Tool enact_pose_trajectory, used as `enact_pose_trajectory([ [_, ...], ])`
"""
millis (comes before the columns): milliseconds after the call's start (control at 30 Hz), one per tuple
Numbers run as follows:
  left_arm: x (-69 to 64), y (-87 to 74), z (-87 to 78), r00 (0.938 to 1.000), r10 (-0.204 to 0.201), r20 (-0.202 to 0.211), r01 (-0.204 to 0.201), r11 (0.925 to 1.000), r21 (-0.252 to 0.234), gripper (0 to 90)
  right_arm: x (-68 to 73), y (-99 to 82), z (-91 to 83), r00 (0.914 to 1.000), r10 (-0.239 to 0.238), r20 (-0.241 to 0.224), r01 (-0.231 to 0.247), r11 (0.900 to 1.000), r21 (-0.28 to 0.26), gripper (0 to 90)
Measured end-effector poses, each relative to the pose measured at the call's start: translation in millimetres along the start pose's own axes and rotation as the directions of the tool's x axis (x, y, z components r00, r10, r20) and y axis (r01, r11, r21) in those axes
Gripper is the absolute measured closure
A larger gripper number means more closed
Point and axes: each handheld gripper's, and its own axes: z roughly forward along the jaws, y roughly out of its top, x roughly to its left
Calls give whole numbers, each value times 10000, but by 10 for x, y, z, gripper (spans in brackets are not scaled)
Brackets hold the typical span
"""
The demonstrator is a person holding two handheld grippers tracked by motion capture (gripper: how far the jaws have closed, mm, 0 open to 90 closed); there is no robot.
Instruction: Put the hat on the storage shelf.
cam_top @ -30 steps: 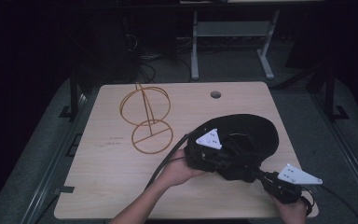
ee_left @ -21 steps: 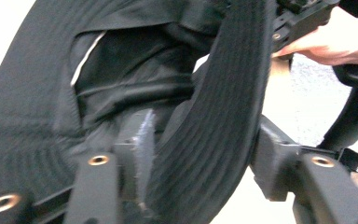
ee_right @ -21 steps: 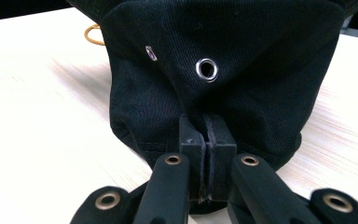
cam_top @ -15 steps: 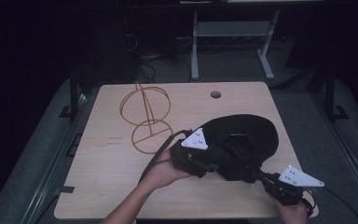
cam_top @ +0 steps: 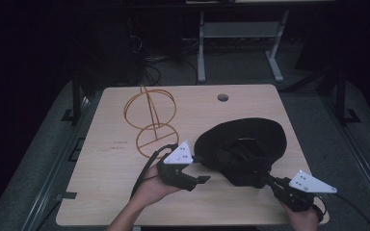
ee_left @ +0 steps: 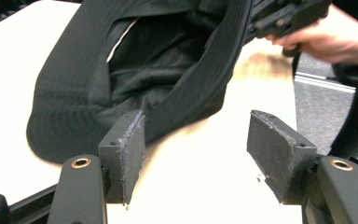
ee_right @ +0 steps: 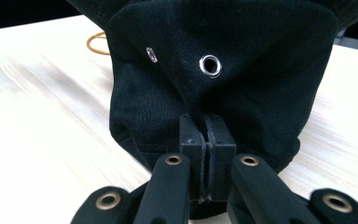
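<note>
One hand-held gripper, right (cam_top: 265, 179), pinched black bucket hat (cam_top: 250, 139); left (cam_top: 200, 179) released beside it; hat unplaced on wire stand (cam_top: 151, 120).

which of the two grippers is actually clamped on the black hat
The right gripper: its jaws are pinched shut on the black hat. The left gripper sits open beside the hat, gripping nothing.
</note>
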Motion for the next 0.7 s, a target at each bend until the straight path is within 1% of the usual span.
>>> enact_pose_trajectory([
  [33,5,-75,-19,9999,-71,-90,71,10000,-17,363,-5,19,-16,9999,-76,83,76,10000,-33,874],
  [67,5,-75,-19,9999,-71,-90,71,10000,-17,363,-7,24,-19,9999,-76,82,77,10000,-34,874],
  [100,20,-168,-31,9996,-281,-29,281,9996,15,363,-12,33,-21,9998,-173,83,174,9998,-20,877],
  [133,20,-168,-31,9996,-281,-29,281,9996,15,363,-12,33,-21,9998,-173,83,174,9998,-20,877],
  [167,29,-212,-35,9993,-375,-17,375,9993,67,363,-17,60,-31,9995,-282,125,282,9996,-5,877],
  [200,37,-255,-40,9991,-430,-50,431,9990,113,363,-17,60,-31,9995,-282,125,282,9996,-5,877],
  [233,50,-317,-48,9983,-578,-61,579,9982,136,363,-20,79,-38,9995,-298,116,298,9996,4,878],
  [367,71,-447,-60,9964,-846,-112,848,9963,165,364,-30,189,-45,9985,-528,166,530,9985,-98,879],
  [400,77,-469,-60,9958,-912,-78,914,9957,165,363,-29,261,-44,9972,-715,196,717,9974,-98,880],
  [433,88,-497,-56,9953,-969,-32,969,9952,167,363,-29,261,-44,9972,-715,196,717,9974,-98,880],
  [467,95,-522,-53,9946,-1041,-38,1041,9944,189,363,-27,300,-45,9967,-786,222,789,9968,-133,880],
  [533,110,-568,-44,9937,-1116,-110,1118,9935,230,362,-17,386,-52,9953,-921,284,927,9955,-181,880],
  [567,121,-601,-41,9936,-1111,-221,1117,9933,301,359,-6,455,-62,9946,-995,287,1000,9949,-152,880],
  [600,121,-601,-41,9936,-1111,-221,1117,9933,301,357,-6,455,-62,9946,-995,287,1000,9949,-152,880],
  [633,128,-618,-46,9933,-1128,-258,1135,9931,287,357,-5,519,-76,9929,-1145,320,1151,9932,-171,881],
  [667,132,-628,-49,9927,-1175,-270,1182,9926,264,357,-5,519,-76,9929,-1145,320,1151,9932,-171,881],
  [700,138,-648,-60,9922,-1206,-312,1213,9923,232,357,-16,581,-97,9907,-1310,357,1317,9911,-173,881],
])
